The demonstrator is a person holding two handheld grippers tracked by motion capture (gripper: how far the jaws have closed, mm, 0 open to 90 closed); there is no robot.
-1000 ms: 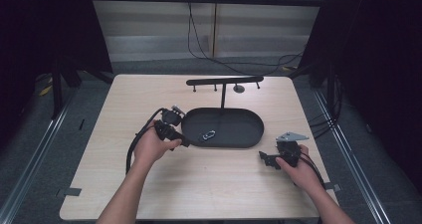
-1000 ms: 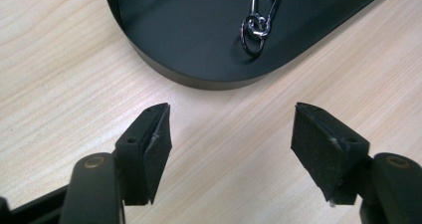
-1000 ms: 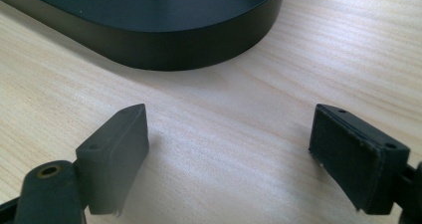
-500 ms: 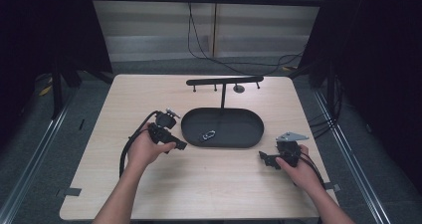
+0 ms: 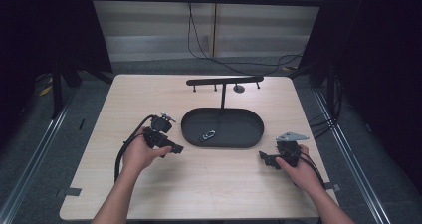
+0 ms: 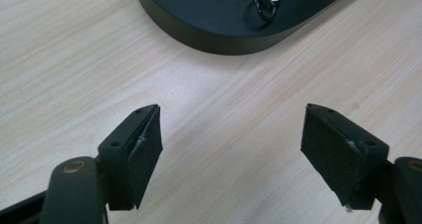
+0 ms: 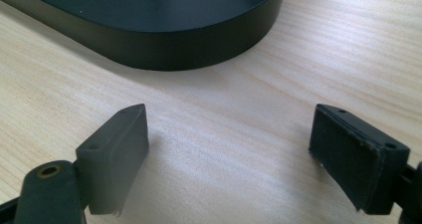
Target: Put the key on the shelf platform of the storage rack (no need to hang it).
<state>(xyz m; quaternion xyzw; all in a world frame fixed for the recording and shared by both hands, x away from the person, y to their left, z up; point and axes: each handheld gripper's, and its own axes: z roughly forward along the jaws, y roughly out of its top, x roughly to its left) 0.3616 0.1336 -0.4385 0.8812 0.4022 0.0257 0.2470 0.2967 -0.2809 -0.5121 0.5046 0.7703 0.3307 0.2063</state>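
Note:
A black oval tray (image 5: 249,134) lies mid-table, and a thin post rises from it to a black crossbar (image 5: 224,80) with small pegs. In the tray lies a small silver ring clip (image 5: 207,134). My left gripper (image 5: 171,148) is on the wood just left of the tray, pointing at it. Its jaws have just been opening and now stand open with nothing between them. In the left gripper view, the left gripper (image 6: 231,144) faces the tray rim (image 6: 209,35) and the metal rings (image 6: 266,0). My right gripper (image 5: 263,159) rests open and empty right of the tray. The right gripper view shows the right gripper (image 7: 229,144) near the tray wall (image 7: 164,50).
The light wooden table (image 5: 149,99) has bare wood around the tray. A thick black cable (image 5: 127,147) loops from the left gripper. A small dark disc (image 5: 239,88) sits behind the post. Dark curtains and floor cables surround the table.
My left hand drew its gripper left and slightly toward the near edge, away from the tray's rim. The right hand stayed put.

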